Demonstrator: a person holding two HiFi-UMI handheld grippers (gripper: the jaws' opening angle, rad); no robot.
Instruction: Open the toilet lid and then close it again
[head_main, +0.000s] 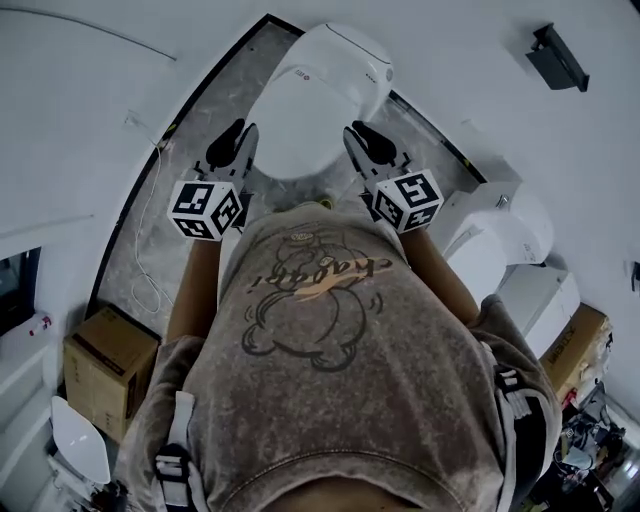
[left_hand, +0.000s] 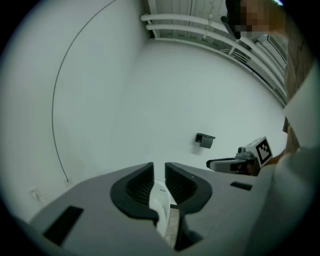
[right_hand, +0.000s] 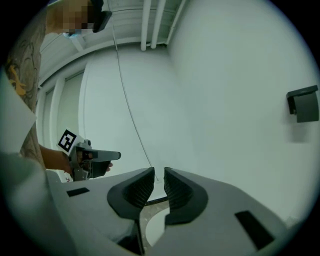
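White glazed toilet (head_main: 322, 98) stands at the far end of the floor (head_main: 195, 165), against the wall (head_main: 90, 90), and its smooth oval lid (head_main: 300, 135) lies down, shut. Bare floor runs along the toilet's left side and narrows toward the wall. The right side is tighter, with two more white toilets (head_main: 500, 245) crowded near that edge. A dark strip (head_main: 215, 75) marks where the grey, marbled floor meets the wall.

The left gripper (head_main: 238, 140) and right gripper (head_main: 362, 138) hang in the air side by side, apart from each other, above the near edge of the lid and touching nothing. Each carries a black-and-white cube (head_main: 208, 208) behind its jaws. In the left gripper view the ribbed dark pads (left_hand: 140, 185) stand close with a narrow slit between them; nothing is gripped, and only the toilet far below shows through the slit. The right gripper view shows the same: a thin gap, with floor and white bowl beyond it.

A thin white cable (head_main: 150, 235) trails down the left wall and loops onto the floor. A cardboard box (head_main: 105, 365) sits at the near left corner. A small black holder (head_main: 555, 55) is fixed to the matt wall on the right, well clear of both grippers. The person's grey printed shirt (head_main: 320, 330) fills the near part of the head view.
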